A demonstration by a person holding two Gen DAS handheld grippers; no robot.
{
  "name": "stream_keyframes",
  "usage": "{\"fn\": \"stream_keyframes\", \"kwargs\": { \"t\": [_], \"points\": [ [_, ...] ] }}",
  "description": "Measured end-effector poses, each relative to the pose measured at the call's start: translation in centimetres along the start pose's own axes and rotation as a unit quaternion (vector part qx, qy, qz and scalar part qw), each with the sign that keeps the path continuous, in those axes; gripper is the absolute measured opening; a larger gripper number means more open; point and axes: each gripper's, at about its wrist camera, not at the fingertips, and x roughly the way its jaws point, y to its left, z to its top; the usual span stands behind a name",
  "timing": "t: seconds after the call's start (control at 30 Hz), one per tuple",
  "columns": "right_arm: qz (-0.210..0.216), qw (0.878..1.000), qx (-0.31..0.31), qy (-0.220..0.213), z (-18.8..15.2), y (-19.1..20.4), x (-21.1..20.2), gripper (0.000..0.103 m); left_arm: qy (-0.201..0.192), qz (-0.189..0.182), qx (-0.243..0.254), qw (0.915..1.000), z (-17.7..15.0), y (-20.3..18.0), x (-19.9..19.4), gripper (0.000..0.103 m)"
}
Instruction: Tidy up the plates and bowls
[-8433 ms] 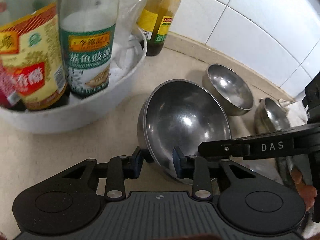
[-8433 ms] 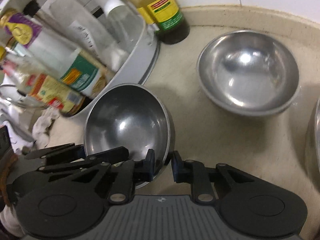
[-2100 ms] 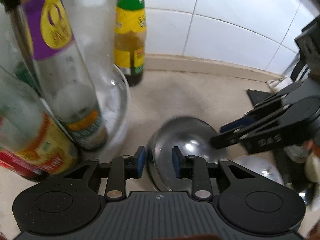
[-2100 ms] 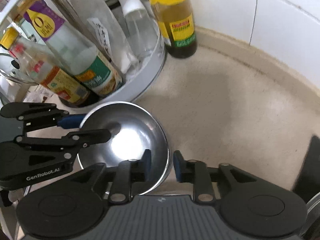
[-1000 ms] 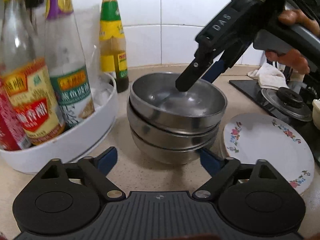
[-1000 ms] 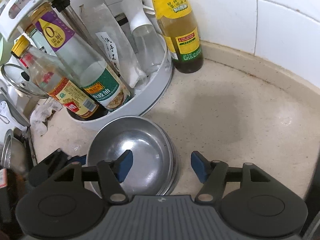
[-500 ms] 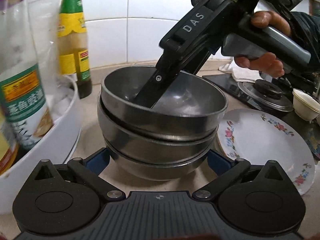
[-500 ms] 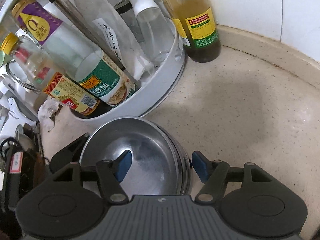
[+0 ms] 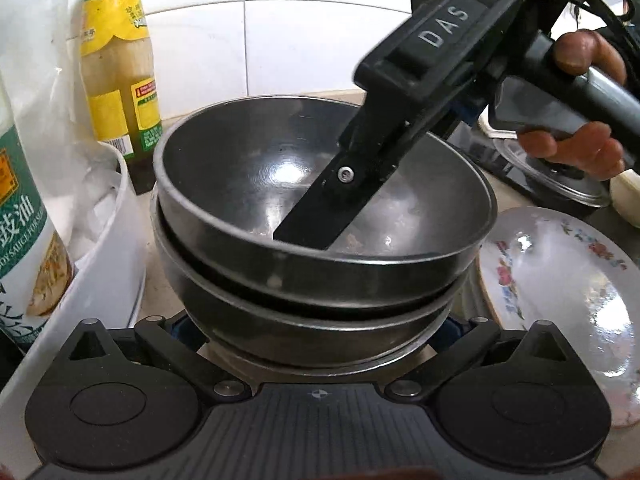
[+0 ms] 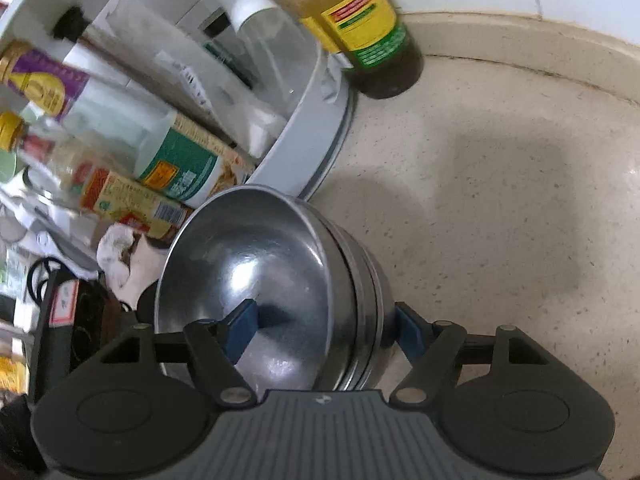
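A stack of steel bowls stands on the beige counter, also seen in the right wrist view. My left gripper is open wide, its fingers on either side of the stack's base. My right gripper is open and straddles the stack's rim, one finger inside the top bowl and one outside. The right gripper's finger shows in the left wrist view reaching into the top bowl. A floral plate lies to the right of the stack.
A white turntable tray of sauce bottles stands left of the stack. A yellow-labelled bottle stands by the tiled wall. A stove top with a pot lid and a small white cup are at the right.
Both grippers have moved closer to the bowl stack. The right gripper's finger has gone deeper into the top bowl. The left gripper's fingers now flank the base.
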Motion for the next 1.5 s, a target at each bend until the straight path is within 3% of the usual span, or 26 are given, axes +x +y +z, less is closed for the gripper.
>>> {"fn": "stream_keyframes", "kwargs": {
  "t": [0.3, 0.83, 1.5],
  "points": [
    [-0.005, 1.000, 0.002, -0.007, 0.3, 0.5, -0.3, 0.068, -0.004, 0.023, -0.014, 0.9996, -0.2, -0.4, -0.7, 0.103],
    [0.009, 0.999, -0.038, -0.028, 0.2, 5.4, -2.5, 0.068, -0.035, 0.077, -0.022, 0.9961, -0.2, -2.7, -7.3, 0.103],
    [0.020, 0.996, -0.080, -0.031, -2.9, 10.4, -4.4, 0.067, -0.041, 0.113, -0.026, 0.9924, -2.6, -6.0, -13.1, 0.103]
  ]
}}
